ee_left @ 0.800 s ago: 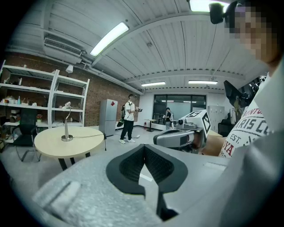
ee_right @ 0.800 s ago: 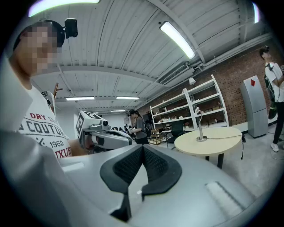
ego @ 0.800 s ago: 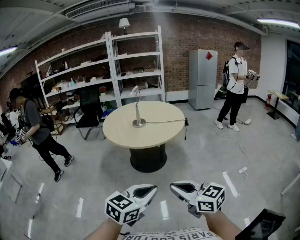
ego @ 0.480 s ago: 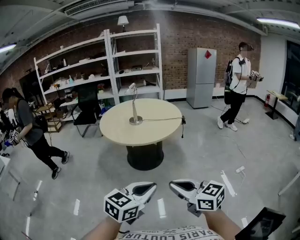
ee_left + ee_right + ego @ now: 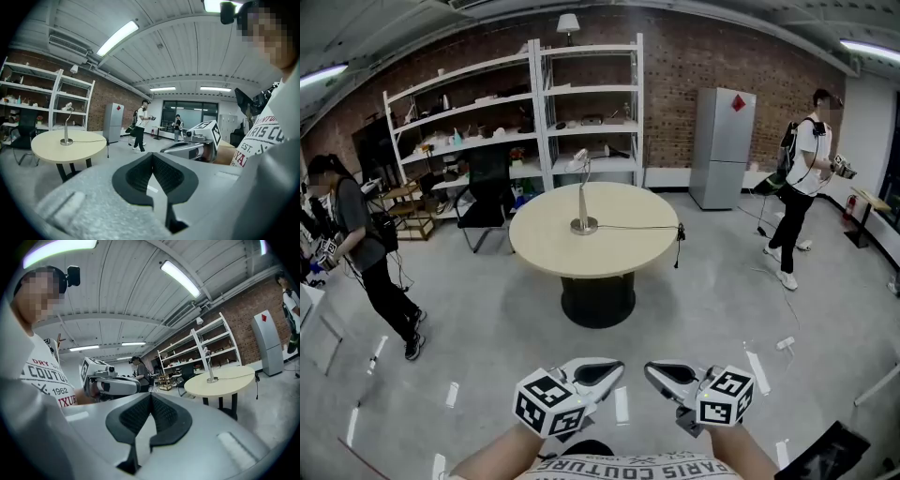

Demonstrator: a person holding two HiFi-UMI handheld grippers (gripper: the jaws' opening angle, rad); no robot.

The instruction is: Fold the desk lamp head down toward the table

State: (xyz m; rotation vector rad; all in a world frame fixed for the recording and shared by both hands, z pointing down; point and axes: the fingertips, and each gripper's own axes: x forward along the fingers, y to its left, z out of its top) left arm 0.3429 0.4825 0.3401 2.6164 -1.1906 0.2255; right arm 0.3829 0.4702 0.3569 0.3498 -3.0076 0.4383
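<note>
1. Shifted since the earlier frame: person in white shirt (image 5: 807, 173) is striding farther toward 3 o'clock, away from the grey refrigerator (image 5: 722, 145). Person in dark top (image 5: 358, 239) is walking nearer the 9 o'clock edge. Both tools are keeping their low place at 6 o'clock.
2. Left tool (image 5: 600, 371): is hovering at 6 o'clock in the head view, tip angling toward 1 o'clock. Its jaws are pressing tight against each other, gripping no item.
3. Right tool (image 5: 664, 375): is hovering just beside the left one, tip angling toward 11 o'clock. Its jaws are likewise closing flat on each other, carrying no item.
4. Desk lamp (image 5: 582, 199): is standing upright on the round tabletop (image 5: 609, 258), at 12 o'clock from both tools and well apart from them. Its round base (image 5: 584, 226) is resting slightly toward 11 o'clock of the tabletop's centre. Its lamp head (image 5: 577, 162) is sitting raised at the stem top, leaning toward 11 o'clock.
5. Cable (image 5: 637, 228): is running from the base toward 3 o'clock and hanging over the tabletop edge.
6. Shelving (image 5: 497, 122): is standing at 11 o'clock behind the tabletop, against the brick wall (image 5: 675, 75).
7. Black chair (image 5: 487, 192): is standing at 10 o'clock of the tabletop.
</note>
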